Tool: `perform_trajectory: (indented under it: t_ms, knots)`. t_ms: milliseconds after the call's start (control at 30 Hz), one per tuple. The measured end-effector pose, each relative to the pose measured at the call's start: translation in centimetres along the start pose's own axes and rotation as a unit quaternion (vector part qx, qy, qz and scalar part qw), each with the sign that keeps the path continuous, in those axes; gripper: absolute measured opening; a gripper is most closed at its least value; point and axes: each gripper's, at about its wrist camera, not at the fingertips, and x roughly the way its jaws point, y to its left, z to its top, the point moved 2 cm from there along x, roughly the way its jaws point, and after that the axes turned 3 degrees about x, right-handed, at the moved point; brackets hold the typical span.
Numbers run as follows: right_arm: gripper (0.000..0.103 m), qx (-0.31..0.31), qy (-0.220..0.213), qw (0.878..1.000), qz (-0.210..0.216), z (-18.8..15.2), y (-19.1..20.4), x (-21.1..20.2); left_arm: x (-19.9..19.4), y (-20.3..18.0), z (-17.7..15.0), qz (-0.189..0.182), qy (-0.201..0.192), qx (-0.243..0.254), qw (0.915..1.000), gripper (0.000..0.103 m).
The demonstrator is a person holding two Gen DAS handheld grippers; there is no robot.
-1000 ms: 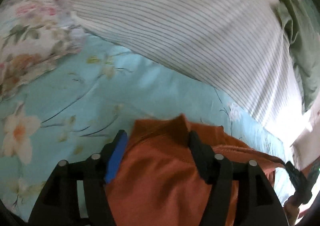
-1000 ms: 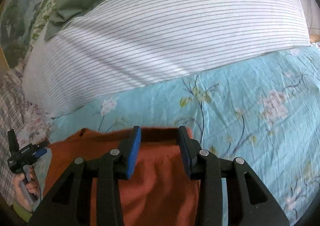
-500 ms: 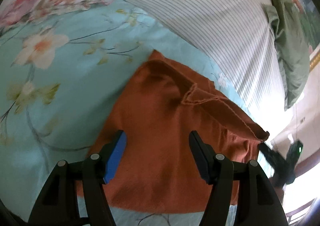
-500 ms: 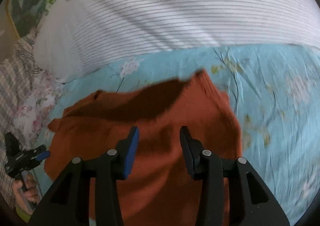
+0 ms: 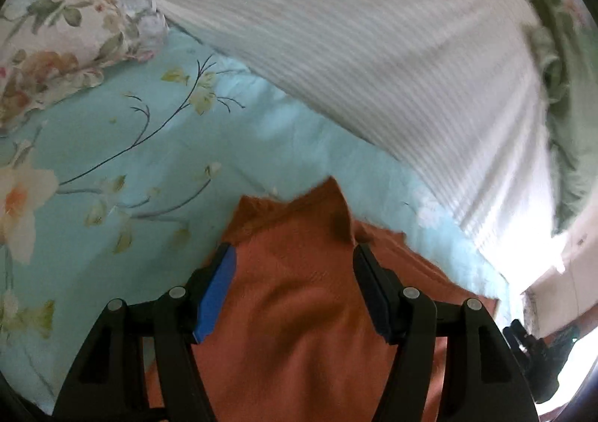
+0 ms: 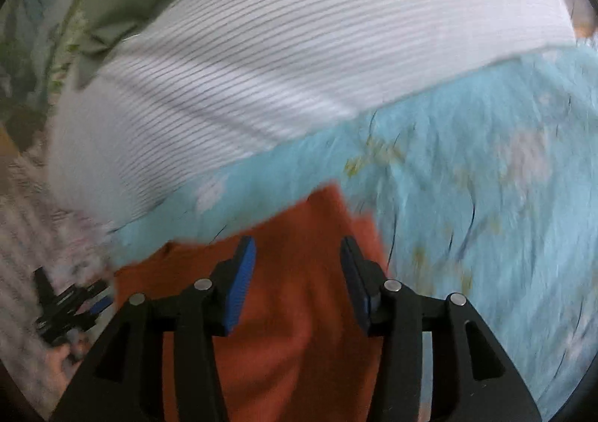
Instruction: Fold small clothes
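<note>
A bed with a pale blue flowered sheet (image 5: 157,145) carries a rust-orange garment (image 5: 299,310) near a striped white pillow (image 5: 373,48). The left gripper (image 5: 293,272) and right gripper (image 6: 297,265) both gape wide above the garment, gripping nothing.

orange garment (image 5: 299,310) cut off at bottom edge, bedsheet (image 6: 486,216) motion-blurred — floral print smeared
</note>
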Motion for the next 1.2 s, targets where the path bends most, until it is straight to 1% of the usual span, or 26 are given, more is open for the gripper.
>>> perform_trajectory:
  t_ms: [67,100,133,167,200,267,367,433,467,533,600,667,700,733,767,833,900,933,1000,1033,1067,1100,1133,1200]
  knots:
    - [0.052,-0.011,0.027,0.999,0.031,-2.6,0.6,-1.3,-2.0,0.0,-2.7,-0.017,0.011,0.008,0.9998,0.066]
    - [0.054,-0.019,0.038,0.998,0.038,-4.3,0.8,-2.1,-2.9,0.2,-4.1,-0.027,0.015,0.009,0.9995,0.066]
    - [0.055,-0.024,0.047,0.998,0.04,-5.8,0.9,-2.9,-4.3,0.6,-6.5,-0.041,0.022,0.004,0.9989,0.067]
    - [0.055,-0.025,0.057,0.997,0.045,-7.8,0.8,-3.8,-5.1,0.8,-7.9,-0.041,0.02,-0.01,0.9989,0.067]
    - [0.055,-0.023,0.062,0.997,0.047,-9.1,0.6,-4.6,-6.3,1.3,-10.3,-0.057,0.03,-0.019,0.9978,0.067]
    - [0.055,-0.011,0.067,0.996,0.049,-11.6,-0.1,-6.1,-7.9,1.8,-13.5,-0.074,0.04,-0.039,0.9957,0.069]
    - [0.055,0.012,0.063,0.996,0.064,-14.0,-1.0,-7.9,-9.6,3.1,-17.9,-0.095,0.053,-0.081,0.9907,0.073]
    - [0.055,0.019,0.065,0.995,0.072,-14.4,-1.4,-8.0,-9.9,3.9,-20.1,-0.107,0.064,-0.112,0.9858,0.073]
    - [0.055,0.02,0.064,0.995,0.073,-14.6,-1.7,-7.9,-9.7,4.1,-20.7,-0.117,0.067,-0.123,0.9833,0.073]
    - [0.055,0.028,0.065,0.995,0.07,-14.5,-2.1,-7.5,-8.5,4.0,-21.3,-0.123,0.078,-0.143,0.9788,0.073]
    - [0.055,0.036,0.063,0.996,0.047,-14.4,-2.9,-7.2,-8.3,3.8,-20.8,-0.13,0.064,-0.146,0.9786,0.074]
    - [0.055,0.047,0.046,0.998,0.002,-13.9,-4.2,-7.4,-7.7,3.6,-19.9,-0.119,0.052,-0.148,0.9805,0.076]
    - [0.055,0.055,0.039,0.998,-0.01,-13.8,-4.8,-7.7,-7.4,3.8,-19.5,-0.113,0.046,-0.151,0.981,0.076]
    - [0.055,0.068,0.034,0.997,-0.012,-13.7,-5.6,-7.8,-6.9,4.2,-18.8,-0.104,0.033,-0.162,0.9808,0.076]
    - [0.055,0.082,0.034,0.996,0.001,-13.6,-6.1,-8.0,-6.6,4.6,-18.3,-0.101,0.022,-0.173,0.9795,0.076]
    - [0.055,0.076,0.035,0.996,-0.002,-13.5,-5.9,-8.2,-6.2,5.1,-17.2,-0.097,0.003,-0.188,0.9773,0.076]
    - [0.055,0.061,0.035,0.998,-0.002,-13.5,-5.2,-8.5,-5.6,5.2,-16.5,-0.088,-0.008,-0.194,0.977,0.075]
    - [0.057,0.058,0.035,0.998,0.002,-13.5,-5.1,-8.7,-5.3,5.3,-16.0,-0.084,-0.016,-0.197,0.9766,0.073]
    - [0.06,0.062,0.034,0.997,0.014,-13.5,-4.7,-9.0,-5.1,5.4,-15.4,-0.074,-0.024,-0.194,0.9778,0.064]
    - [0.06,0.062,0.033,0.997,0.019,-13.5,-4.4,-9.1,-5.1,5.7,-15.3,-0.069,-0.025,-0.188,0.9793,0.051]
    - [0.06,0.061,0.031,0.997,0.025,-13.5,-4.2,-9.4,-5.0,5.7,-15.1,-0.065,-0.023,-0.182,0.9808,0.031]
    - [0.06,0.057,0.03,0.997,0.03,-13.5,-3.9,-9.6,-5.1,6.1,-15.0,-0.064,-0.022,-0.179,0.9816,0.02]
    - [0.06,0.055,0.029,0.998,0.033,-13.7,-3.6,-9.8,-5.3,6.2,-14.8,-0.067,-0.026,-0.174,0.982,0.012]
    - [0.061,0.046,0.03,0.997,0.047,-13.5,-3.0,-10.1,-6.1,5.7,-14.5,-0.073,-0.033,-0.158,0.9842,0.01]
